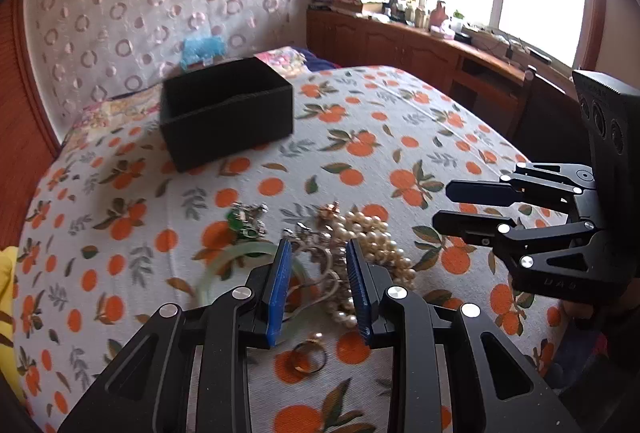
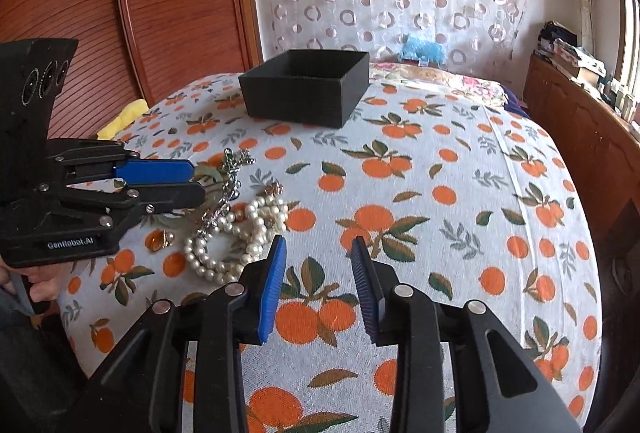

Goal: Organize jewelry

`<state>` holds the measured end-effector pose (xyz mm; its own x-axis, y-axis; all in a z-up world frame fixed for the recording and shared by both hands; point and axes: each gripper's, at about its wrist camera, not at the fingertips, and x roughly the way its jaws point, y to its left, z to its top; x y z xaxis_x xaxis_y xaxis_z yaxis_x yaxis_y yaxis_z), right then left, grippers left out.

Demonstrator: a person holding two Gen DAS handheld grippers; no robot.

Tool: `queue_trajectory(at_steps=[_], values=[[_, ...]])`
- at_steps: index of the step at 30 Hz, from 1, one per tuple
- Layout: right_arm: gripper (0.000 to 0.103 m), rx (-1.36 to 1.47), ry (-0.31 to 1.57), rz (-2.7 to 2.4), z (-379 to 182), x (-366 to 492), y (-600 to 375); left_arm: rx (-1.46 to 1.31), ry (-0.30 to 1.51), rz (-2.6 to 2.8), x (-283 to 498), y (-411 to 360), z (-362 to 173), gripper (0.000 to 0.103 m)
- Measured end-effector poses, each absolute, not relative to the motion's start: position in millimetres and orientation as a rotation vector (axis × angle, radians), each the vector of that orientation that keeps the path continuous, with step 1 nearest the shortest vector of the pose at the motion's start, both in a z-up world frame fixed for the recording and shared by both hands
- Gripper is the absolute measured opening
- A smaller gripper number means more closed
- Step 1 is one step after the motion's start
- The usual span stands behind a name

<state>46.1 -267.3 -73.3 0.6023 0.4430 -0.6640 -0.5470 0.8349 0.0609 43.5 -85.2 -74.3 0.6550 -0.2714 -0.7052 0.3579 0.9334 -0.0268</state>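
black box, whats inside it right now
The black box stands open-topped on the orange-print bedspread. Only dark upper inner walls show; its floor is hidden by the near walls, so any contents cannot be told. The jewelry pile lies outside it.

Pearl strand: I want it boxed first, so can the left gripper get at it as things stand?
Probably yes. The left gripper is open above the jewelry pile, with the pearl strand just off its right fingertip. Nothing covers the pearls, though a silver chain tangles alongside and may lift with them.
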Motion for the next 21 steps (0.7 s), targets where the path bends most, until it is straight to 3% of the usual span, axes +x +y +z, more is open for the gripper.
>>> queue_trajectory(at_steps=[17, 21], values=[[0.037, -0.150, 0.737, 0.584, -81, 46, -266, 0.195, 0.824, -0.324, 55, -105, -93, 0.027], [0.037, -0.150, 0.737, 0.583, -81, 46, -265, 0.199, 0.826, -0.332, 50, -102, -92, 0.022]])
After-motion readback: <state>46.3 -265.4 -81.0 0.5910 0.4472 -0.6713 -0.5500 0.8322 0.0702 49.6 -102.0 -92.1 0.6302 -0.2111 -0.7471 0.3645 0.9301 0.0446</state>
